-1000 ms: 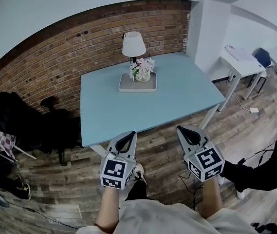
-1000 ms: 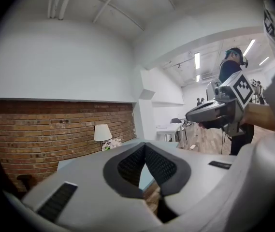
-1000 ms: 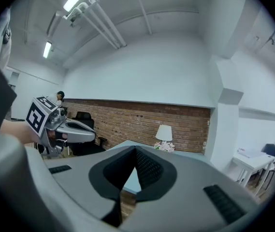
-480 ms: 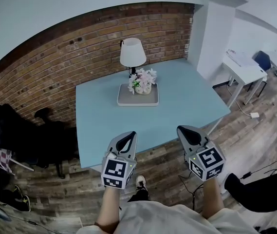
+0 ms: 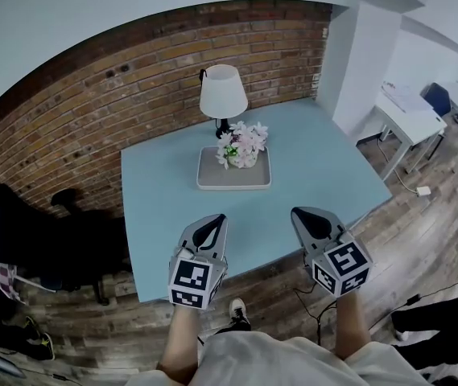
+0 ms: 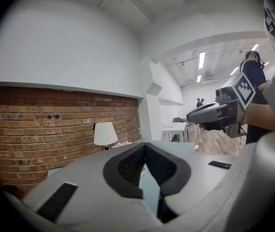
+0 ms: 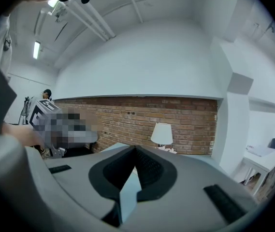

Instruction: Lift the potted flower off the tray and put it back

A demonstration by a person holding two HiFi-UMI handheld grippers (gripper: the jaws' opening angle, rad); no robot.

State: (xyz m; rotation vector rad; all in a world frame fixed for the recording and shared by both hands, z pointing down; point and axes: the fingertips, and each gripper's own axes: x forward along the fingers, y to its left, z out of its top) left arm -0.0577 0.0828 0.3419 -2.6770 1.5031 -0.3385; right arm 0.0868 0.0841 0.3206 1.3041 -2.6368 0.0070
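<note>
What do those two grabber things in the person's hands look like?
The left gripper and the right gripper look alike: light grey shells that narrow to a point, with black ribbed pads lining the jaws. At the back, each has a cube covered in black-and-white square markers. No cables show on them. No sleeves reach the person's forearms.

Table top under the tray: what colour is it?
Light blue table top, best seen in the head view.

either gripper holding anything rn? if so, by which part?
Nothing is held. The left gripper and right gripper both have their jaws shut on nothing, short of the potted flower, which sits on its tray.
</note>
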